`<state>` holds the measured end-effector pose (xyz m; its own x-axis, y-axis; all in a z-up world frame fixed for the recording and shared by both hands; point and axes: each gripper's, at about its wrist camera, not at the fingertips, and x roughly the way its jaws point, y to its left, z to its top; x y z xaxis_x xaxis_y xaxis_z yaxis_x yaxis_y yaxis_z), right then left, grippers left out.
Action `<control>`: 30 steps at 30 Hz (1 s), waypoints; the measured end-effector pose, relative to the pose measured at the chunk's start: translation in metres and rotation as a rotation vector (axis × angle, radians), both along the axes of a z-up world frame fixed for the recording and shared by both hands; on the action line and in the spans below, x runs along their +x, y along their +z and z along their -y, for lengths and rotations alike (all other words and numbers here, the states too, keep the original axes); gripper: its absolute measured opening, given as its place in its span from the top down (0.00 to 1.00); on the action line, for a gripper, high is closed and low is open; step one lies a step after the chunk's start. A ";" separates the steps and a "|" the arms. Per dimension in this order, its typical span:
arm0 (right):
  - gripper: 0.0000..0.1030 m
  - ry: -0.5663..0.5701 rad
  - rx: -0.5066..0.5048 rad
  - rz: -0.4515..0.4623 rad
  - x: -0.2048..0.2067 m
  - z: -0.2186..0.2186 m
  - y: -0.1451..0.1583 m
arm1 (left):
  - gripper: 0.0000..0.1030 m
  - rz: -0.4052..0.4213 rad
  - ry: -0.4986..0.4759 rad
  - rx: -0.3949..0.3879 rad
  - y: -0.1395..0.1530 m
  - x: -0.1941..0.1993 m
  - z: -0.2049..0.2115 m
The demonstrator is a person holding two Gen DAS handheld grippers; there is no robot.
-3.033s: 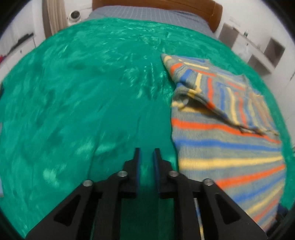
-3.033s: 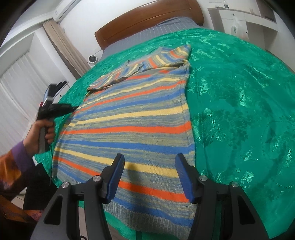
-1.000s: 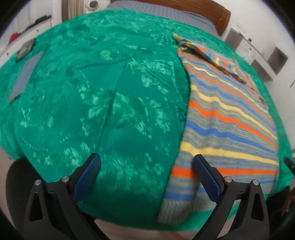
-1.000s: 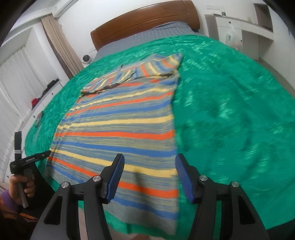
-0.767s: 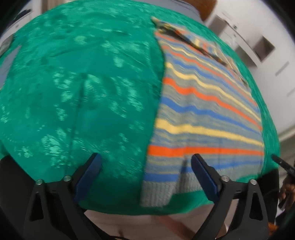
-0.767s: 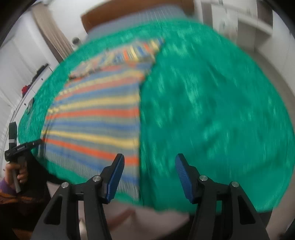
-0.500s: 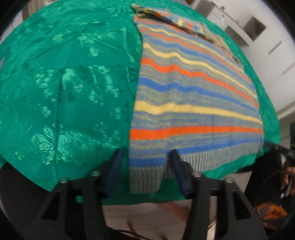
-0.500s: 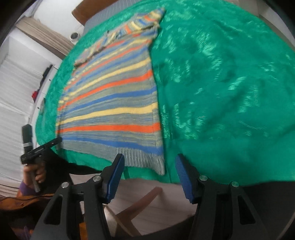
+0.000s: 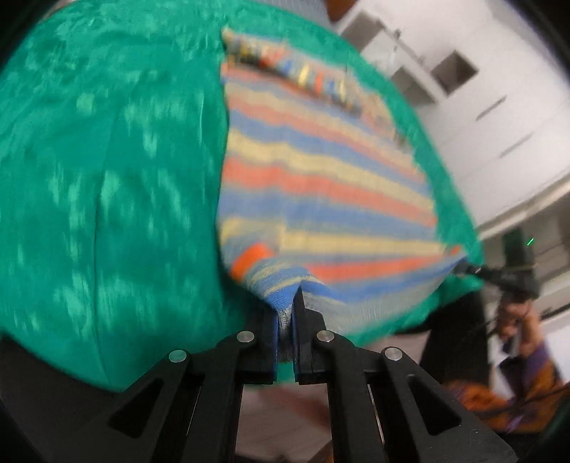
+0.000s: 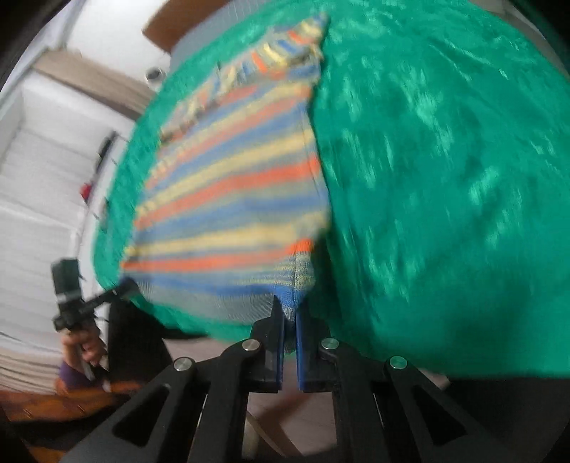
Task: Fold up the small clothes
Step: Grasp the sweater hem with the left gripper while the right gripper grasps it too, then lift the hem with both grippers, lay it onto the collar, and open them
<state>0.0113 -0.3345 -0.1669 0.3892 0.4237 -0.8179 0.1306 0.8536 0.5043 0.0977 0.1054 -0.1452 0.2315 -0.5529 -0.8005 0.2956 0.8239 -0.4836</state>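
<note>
Nearest the lens in the left wrist view, the left gripper (image 9: 285, 313) has its jaws pinched narrow on the grey ribbed hem of the striped sweater (image 9: 320, 171), at the garment's near left corner; the knit bunches up into a small peak between the blue pads. In the right wrist view the right gripper (image 10: 290, 313) is likewise clamped tight on the hem, at the near right corner, with a fold of blue and grey knit caught between its pads.

The sweater lies on the green bedspread (image 9: 107, 160), its hem at the near edge of the bed and hanging slightly over it. Its orange, yellow, blue and grey bands run across the bed. At the garment's far end the folded-in sleeves form a rumpled ridge.

Each view catches the other gripper out at the side, held in a hand (image 10: 83, 343) with a purple cuff. Beyond the bed stand white shelving (image 9: 438, 71) on one side and a wooden headboard (image 10: 167, 26) at the far end. Both pictures are blurred.
</note>
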 end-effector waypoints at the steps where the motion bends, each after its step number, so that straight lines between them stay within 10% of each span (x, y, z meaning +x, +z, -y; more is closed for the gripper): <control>1: 0.95 -0.012 0.019 0.029 0.010 0.002 0.004 | 0.97 0.016 0.021 -0.029 0.008 0.013 -0.003; 10: 0.95 -0.075 0.016 0.266 0.142 0.032 0.060 | 0.97 0.152 0.172 -0.107 0.057 0.167 0.016; 20: 0.93 -0.125 -0.047 0.269 0.343 0.074 0.049 | 0.82 0.109 0.263 0.012 0.016 0.341 0.068; 25: 0.74 -0.261 -0.024 0.277 0.360 0.102 0.024 | 0.33 0.126 0.331 0.030 0.011 0.340 0.048; 30: 0.74 -0.128 -0.067 0.301 0.308 0.094 0.035 | 0.29 0.158 0.230 0.057 0.016 0.282 0.020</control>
<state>0.3192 -0.4281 -0.1319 0.6638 0.3053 -0.6828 0.0924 0.8725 0.4799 0.3799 0.0852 -0.1292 0.4702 -0.4264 -0.7727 0.1660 0.9027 -0.3971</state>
